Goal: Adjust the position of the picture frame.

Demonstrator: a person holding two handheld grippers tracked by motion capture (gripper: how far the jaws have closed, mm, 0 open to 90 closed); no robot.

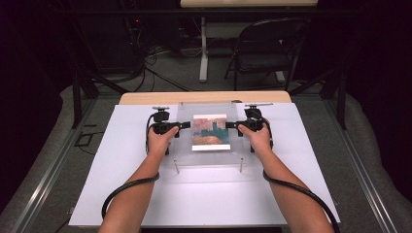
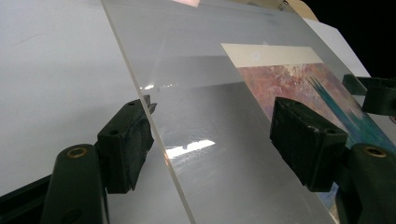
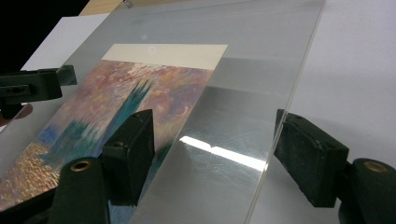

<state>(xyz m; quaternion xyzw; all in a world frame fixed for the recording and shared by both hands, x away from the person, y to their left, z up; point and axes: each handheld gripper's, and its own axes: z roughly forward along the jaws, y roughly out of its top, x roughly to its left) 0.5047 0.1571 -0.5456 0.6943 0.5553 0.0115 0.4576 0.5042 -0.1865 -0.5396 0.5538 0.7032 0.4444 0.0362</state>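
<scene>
straddling opposite side edges of a clear acrylic sheet (image 1: 210,136), both grippers are seen spread, with nothing yet pinched. the left gripper (image 1: 183,125) is set at the sheet's left edge and the right gripper (image 1: 231,125) at its right edge. in the left gripper view the sheet edge (image 2: 159,140) runs between the jaws, close against one pad while the other pad stands well apart over the sheet. in the right gripper view the edge (image 3: 280,116) lies just beside one pad, and whether it is touched cannot be told.

the sheet lies near the far middle of the white tabletop (image 1: 121,194), over a painted print (image 1: 210,132) with a cream strip at its far end. it appears to be carried on small metal standoffs (image 1: 176,166) at its corners.

the step in hand is judged to be a two-sided grasp of the sheet, probably for lifting it off the print. both grippers would need to be closed on the edges together, and the sheet raised level so it is not slid or tilted.

a folding chair (image 1: 265,51) and cables on the floor are well beyond the tabletop; nothing is seen in the way.
</scene>
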